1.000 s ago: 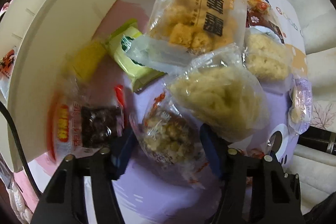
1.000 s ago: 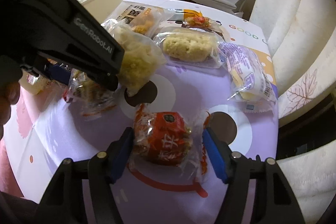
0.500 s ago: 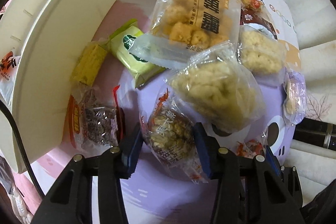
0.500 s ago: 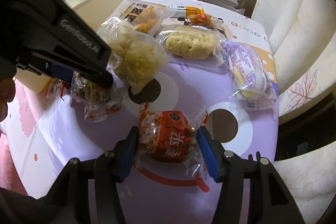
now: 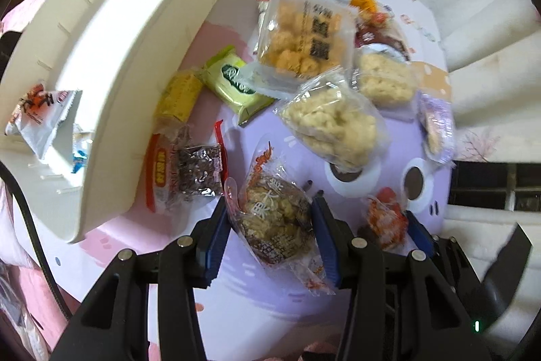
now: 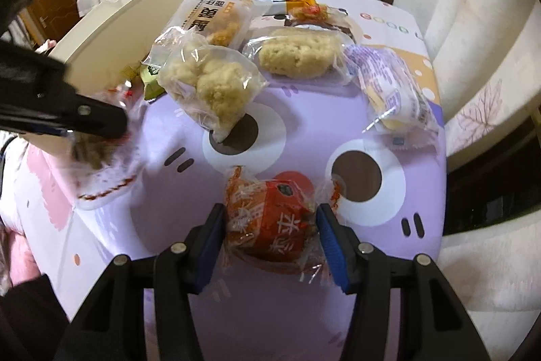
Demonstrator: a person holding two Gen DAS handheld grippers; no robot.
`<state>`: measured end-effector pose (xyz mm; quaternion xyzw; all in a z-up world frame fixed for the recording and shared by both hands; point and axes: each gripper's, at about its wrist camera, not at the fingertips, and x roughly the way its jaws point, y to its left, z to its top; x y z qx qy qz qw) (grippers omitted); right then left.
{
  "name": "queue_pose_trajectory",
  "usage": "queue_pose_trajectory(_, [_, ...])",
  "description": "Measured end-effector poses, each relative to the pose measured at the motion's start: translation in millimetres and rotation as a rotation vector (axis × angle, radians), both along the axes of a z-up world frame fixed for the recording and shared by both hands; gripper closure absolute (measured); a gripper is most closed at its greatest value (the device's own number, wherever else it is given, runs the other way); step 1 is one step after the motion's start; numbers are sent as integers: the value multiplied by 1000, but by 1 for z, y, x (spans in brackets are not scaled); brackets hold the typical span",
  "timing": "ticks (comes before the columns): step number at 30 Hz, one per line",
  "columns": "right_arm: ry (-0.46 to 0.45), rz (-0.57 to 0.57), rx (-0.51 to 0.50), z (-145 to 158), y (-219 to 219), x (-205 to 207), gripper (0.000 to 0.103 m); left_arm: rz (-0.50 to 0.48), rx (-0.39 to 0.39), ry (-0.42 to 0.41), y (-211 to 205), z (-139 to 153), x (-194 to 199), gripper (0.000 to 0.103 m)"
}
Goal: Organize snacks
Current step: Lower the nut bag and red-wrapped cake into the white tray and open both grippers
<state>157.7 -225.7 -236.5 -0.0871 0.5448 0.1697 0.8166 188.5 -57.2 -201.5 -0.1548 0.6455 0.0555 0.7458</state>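
Left gripper (image 5: 268,225): fingers (image 5: 216,235) clamped on a clear nut-cake pack (image 5: 275,219), lifted off the desk (image 5: 257,320), just right of the white bin (image 5: 111,83). Right gripper (image 6: 270,230): fingers have just been closing, now pinching the red pack (image 6: 270,222), which sits on the desk near the front edge. Remaining snacks, including the pale puffs (image 6: 209,87), are spread across the desk's middle and back.
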Motion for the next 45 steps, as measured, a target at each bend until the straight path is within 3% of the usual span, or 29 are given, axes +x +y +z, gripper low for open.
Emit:
queue_pose_trajectory(7, [63, -89, 53, 8, -4, 1, 48, -87, 17, -137, 5, 52, -29, 57])
queue_pose_trajectory(15, [133, -304, 71, 25, -10, 8, 48, -220, -2, -286, 27, 95, -40, 56])
queue_pose_trajectory(23, [165, -507, 117, 52, -5, 7, 48, -293, 15, -334, 74, 118, -42, 56])
queue_pose_trajectory(34, [174, -637, 257, 91, 49, -8, 48, -351, 11, -374, 157, 127, -34, 56])
queue_pose_trajectory(45, [97, -599, 257, 116, 145, -12, 48, -405, 18, -359, 232, 110, -32, 56])
